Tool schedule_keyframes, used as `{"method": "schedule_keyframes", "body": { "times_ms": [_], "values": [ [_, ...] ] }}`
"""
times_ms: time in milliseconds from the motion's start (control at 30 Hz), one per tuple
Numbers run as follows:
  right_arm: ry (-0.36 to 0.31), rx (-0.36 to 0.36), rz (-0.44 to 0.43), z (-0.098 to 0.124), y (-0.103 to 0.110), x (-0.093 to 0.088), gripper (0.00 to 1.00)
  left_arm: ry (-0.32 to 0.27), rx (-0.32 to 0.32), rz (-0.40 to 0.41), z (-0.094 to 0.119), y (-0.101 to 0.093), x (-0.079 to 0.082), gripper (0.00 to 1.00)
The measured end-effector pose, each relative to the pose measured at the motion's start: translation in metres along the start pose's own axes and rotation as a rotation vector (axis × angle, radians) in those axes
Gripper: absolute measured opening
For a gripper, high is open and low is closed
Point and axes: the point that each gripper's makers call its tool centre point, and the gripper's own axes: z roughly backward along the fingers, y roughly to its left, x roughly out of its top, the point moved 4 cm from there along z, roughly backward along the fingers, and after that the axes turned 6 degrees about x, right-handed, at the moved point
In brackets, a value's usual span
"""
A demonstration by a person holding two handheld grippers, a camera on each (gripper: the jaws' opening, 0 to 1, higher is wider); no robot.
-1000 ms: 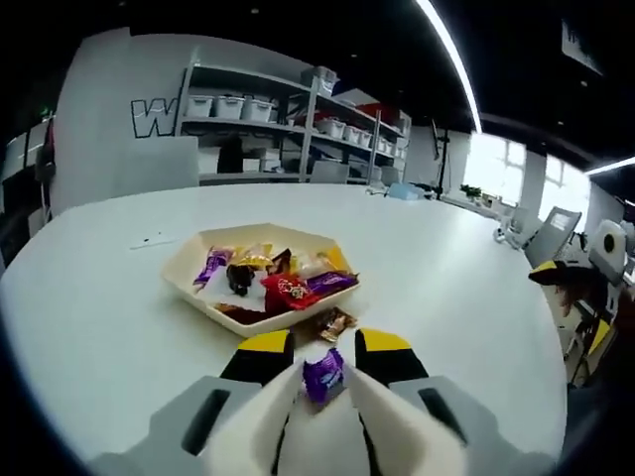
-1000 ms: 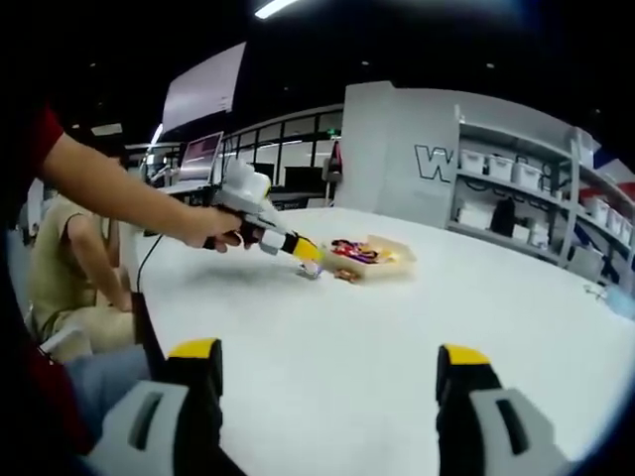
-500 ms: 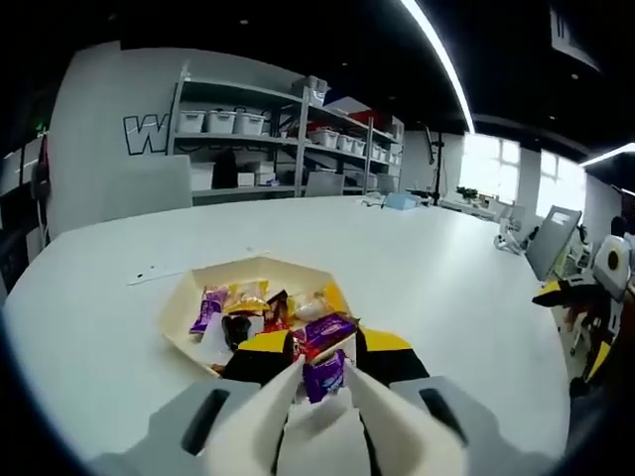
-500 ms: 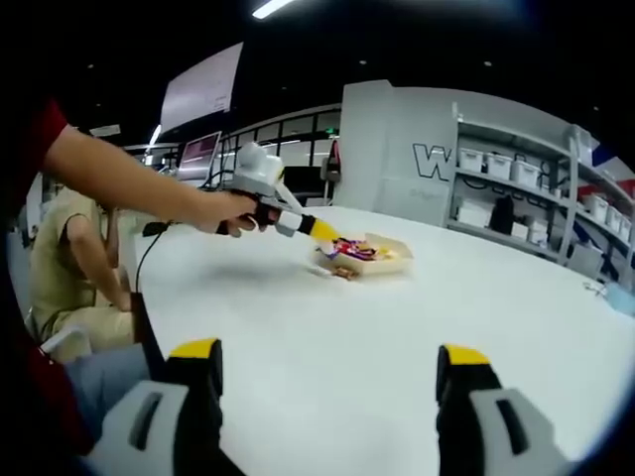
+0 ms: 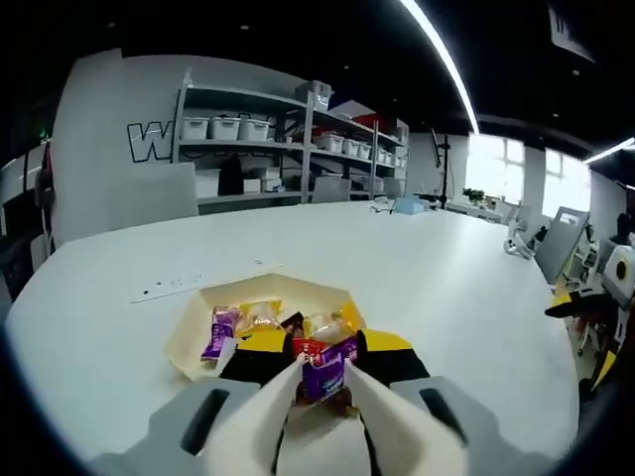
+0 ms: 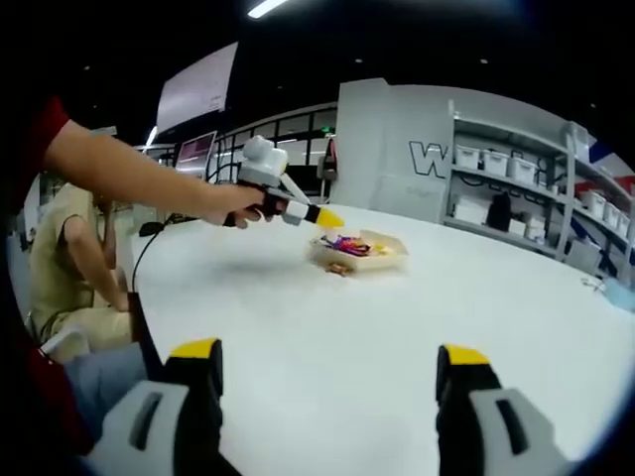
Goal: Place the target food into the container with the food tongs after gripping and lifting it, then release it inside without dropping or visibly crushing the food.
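Candy (image 5: 322, 373), purple wrapper, pinched betw white tongs (image 5: 317, 416) on left gripper (image 5: 324, 349), above tray (image 5: 189, 332) w/ other sweets. Prob light, crinkly, slippery foil; grip mid-body, gentle squeeze. Right gripper (image 6: 327, 369) jaws wide, nothing held, over table (image 6: 397, 327).

A large outlined "W" stands on the grey wall (image 5: 109, 139) beside the shelving; nothing else is legible.

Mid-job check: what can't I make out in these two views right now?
- Left gripper view: the tray's near rim, hidden behind the left claw gripping the purple candy.
- Right gripper view: the candy is too small to make out at the left claw.
- Right claw: tips cut off.
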Motion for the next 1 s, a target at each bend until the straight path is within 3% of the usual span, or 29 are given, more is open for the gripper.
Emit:
{"method": "schedule_keyframes", "body": {
  "times_ms": [667, 733, 767, 800, 900, 1000],
  "values": [
    [0.012, -0.011, -0.014, -0.002, -0.01, -0.005, 0.88, -0.023, 0.033, -0.023, -0.005, -0.008, 0.012, 0.26],
    [0.015, -0.011, -0.014, -0.003, -0.01, -0.006, 0.88, -0.016, 0.035, -0.051, -0.005, -0.009, 0.009, 0.28],
    [0.015, -0.011, -0.014, -0.003, -0.01, -0.006, 0.88, -0.017, 0.07, -0.105, -0.004, -0.004, 0.01, 0.29],
    [0.015, -0.01, -0.015, -0.003, -0.01, -0.006, 0.88, -0.045, 0.061, -0.127, -0.004, -0.006, 0.013, 0.29],
    [0.011, -0.008, -0.015, -0.004, -0.01, -0.004, 0.88, -0.057, 0.054, -0.074, 0.003, -0.007, 0.016, 0.29],
    [0.01, -0.005, -0.012, -0.005, -0.009, -0.003, 0.88, -0.042, 0.058, -0.113, 0.008, -0.01, 0.012, 0.29]
  ]
}}
